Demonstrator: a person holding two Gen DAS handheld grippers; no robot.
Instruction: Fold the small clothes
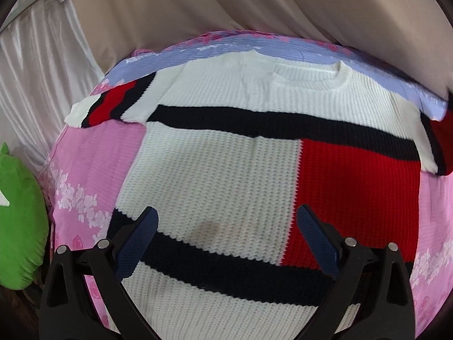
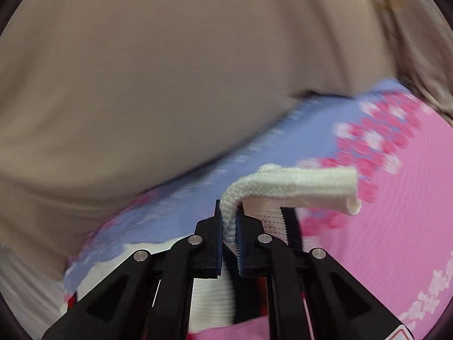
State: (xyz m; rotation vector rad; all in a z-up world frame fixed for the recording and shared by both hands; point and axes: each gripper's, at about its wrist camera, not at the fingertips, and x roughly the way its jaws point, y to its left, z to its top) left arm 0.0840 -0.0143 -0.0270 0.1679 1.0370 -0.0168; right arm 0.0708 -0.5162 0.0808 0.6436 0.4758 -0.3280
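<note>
One knitted sweater (image 1: 226, 170) lies spread flat on a bed covered by a pink and lilac flowered sheet (image 1: 93, 164), its neckline at the far edge and its hem nearest the left wrist camera. The sweater is white with two black bands across the body and one red block on the right; one short sleeve (image 1: 110, 104) with red and black stripes stretches out at far left. One green cushion (image 1: 19, 226) sits at the left edge beside the bed, and beige fabric (image 1: 198, 8) hangs beyond it. There are two grippers. The left gripper (image 1: 228, 226) hovers over the lower part of the sweater with its jaws spread wide, nothing between them. The right gripper (image 2: 229, 226) is closed tight on a white ribbed cuff (image 2: 297, 187), which rises out of the pads and bends right above the sheet.
</note>
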